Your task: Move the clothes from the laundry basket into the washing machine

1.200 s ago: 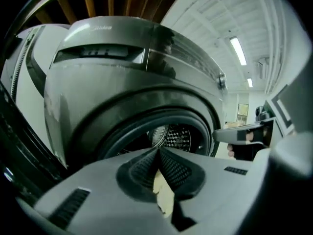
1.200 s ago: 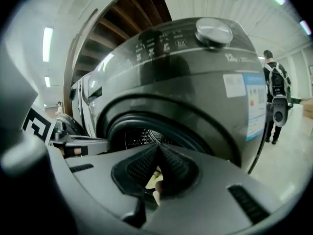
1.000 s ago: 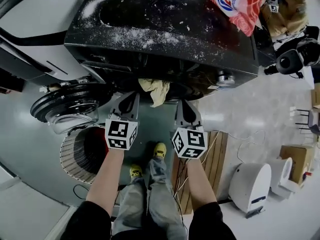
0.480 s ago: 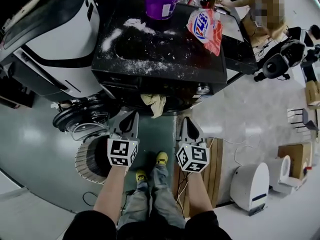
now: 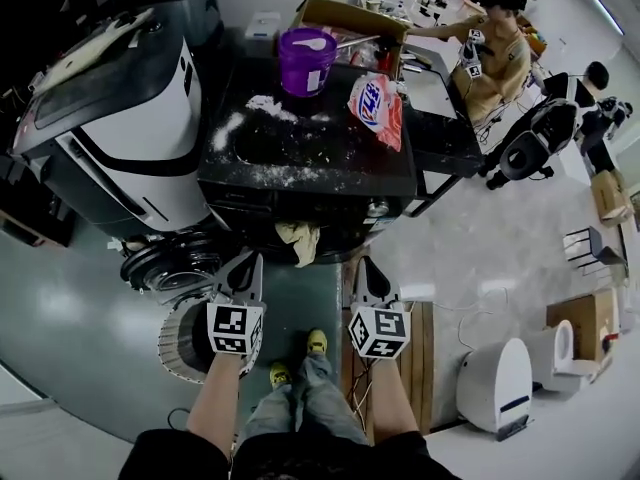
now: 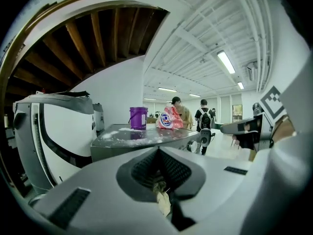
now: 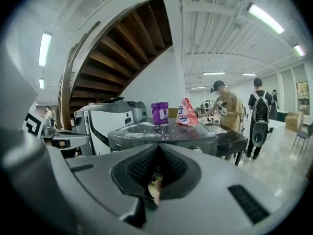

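The black washing machine (image 5: pixel 300 163) stands in front of me, its top dusted with white powder. Its round door (image 5: pixel 165 266) hangs open at the lower left. A cream cloth (image 5: pixel 300 239) hangs out of the drum opening. The round ribbed laundry basket (image 5: pixel 178 346) sits on the floor beside my left arm. My left gripper (image 5: pixel 248 259) and right gripper (image 5: pixel 366 265) are both shut, held side by side in front of the machine, one on each side of the cloth. In each gripper view a cream scrap (image 6: pixel 162 199) (image 7: pixel 155 189) shows in the slit under the closed pads.
A purple bucket (image 5: pixel 306 60) and a red-and-white detergent bag (image 5: pixel 378 108) stand on the machine's top. A white appliance (image 5: pixel 110 128) stands to its left. A wooden pallet (image 5: pixel 422 368) and a white unit (image 5: pixel 495 383) are at the right. People (image 5: pixel 495 48) work at the back right.
Both grippers and my head have risen, so the machine looks smaller and more of the room shows. The cream cloth still hangs from the drum opening. Both grippers stayed shut.
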{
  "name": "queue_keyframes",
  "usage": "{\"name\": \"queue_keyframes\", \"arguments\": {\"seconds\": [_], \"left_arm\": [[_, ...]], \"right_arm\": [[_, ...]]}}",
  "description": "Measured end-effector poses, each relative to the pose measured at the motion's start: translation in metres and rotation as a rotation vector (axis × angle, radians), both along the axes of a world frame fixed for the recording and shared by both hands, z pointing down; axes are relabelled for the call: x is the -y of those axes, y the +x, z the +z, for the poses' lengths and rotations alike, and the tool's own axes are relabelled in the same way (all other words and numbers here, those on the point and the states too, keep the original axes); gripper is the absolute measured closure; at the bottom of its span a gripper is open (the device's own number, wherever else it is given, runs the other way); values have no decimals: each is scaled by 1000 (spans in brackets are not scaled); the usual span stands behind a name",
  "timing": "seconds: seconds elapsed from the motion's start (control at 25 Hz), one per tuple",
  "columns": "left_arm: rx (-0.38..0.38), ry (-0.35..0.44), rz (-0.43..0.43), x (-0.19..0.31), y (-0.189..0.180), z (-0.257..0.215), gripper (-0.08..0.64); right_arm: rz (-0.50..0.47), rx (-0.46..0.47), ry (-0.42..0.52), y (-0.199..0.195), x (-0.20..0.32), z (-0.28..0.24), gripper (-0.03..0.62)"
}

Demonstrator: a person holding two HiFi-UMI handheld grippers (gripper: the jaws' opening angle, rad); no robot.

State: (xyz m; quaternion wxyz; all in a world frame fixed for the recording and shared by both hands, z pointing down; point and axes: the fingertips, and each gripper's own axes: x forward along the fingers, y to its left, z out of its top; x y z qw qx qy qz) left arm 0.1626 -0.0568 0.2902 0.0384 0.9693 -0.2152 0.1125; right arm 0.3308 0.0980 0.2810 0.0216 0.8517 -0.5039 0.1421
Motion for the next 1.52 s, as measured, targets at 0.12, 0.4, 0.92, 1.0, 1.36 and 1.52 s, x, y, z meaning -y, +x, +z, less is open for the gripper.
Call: {"name": "queue_keyframes", "arguments": {"seconds": [0.12,0.4,0.92,1.0,1.36,1.52], "left_arm": [[-13,-1,-5,0,-3,-18,549],[-44,19,3,0,-2,-70,549],[-90,79,3,-6,-15,-143,549],[-88,91,10,-8,-15,-150,549],[-116,117,21,-7,-27,-178,549],[-138,138,22,-3,-33,-193,549]], "right_arm": [[-11,-1,23,1,0,-22,589],[-23,-9,98,2,-4,-76,589],[-29,-61,121,-1,-29,-136,589],[-31,-71,124,-3,-31,-142,589],[-22,-117,141,-7,-34,-169,589],[-13,-120,164,-7,-35,-179,589]]}}
